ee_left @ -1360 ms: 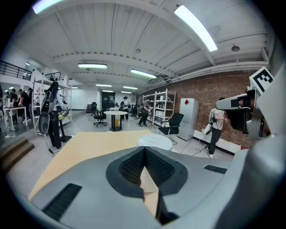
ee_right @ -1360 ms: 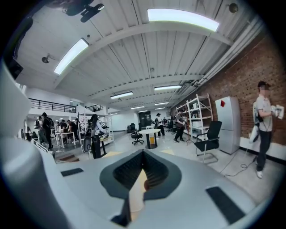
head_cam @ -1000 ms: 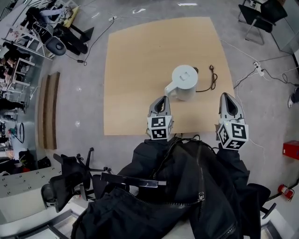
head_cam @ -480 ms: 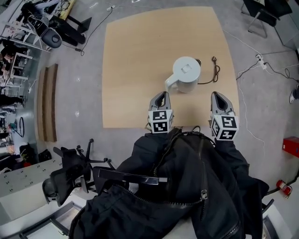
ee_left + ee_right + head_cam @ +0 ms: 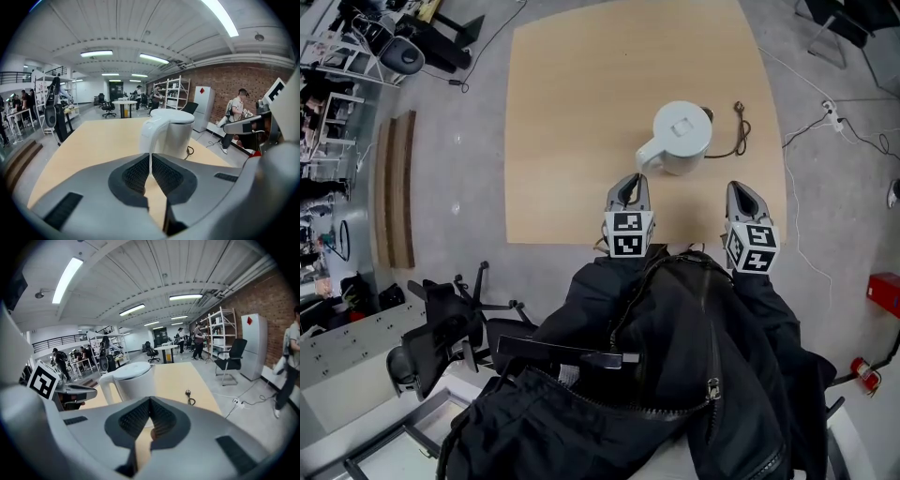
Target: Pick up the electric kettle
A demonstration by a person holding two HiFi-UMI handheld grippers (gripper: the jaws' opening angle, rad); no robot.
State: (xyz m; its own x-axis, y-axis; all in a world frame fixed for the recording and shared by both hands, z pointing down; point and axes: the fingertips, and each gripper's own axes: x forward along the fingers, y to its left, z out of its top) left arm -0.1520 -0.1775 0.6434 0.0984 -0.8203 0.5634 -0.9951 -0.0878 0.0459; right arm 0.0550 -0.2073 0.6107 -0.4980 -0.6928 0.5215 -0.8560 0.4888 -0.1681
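At the table (image 5: 572, 112) edge, we are lowering the left tool (image 5: 628, 180) and right tool (image 5: 741, 187), both pressed together and empty, toward the untouched kettle (image 5: 680, 138).

Open table (image 5: 572, 112) surrounds the kettle (image 5: 680, 136); cord (image 5: 742, 131) lies right.

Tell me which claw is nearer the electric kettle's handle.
The left claw: the handle of the white electric kettle juts toward it, straight ahead of its shut tips. The right claw sits farther off, on the kettle's plain side.
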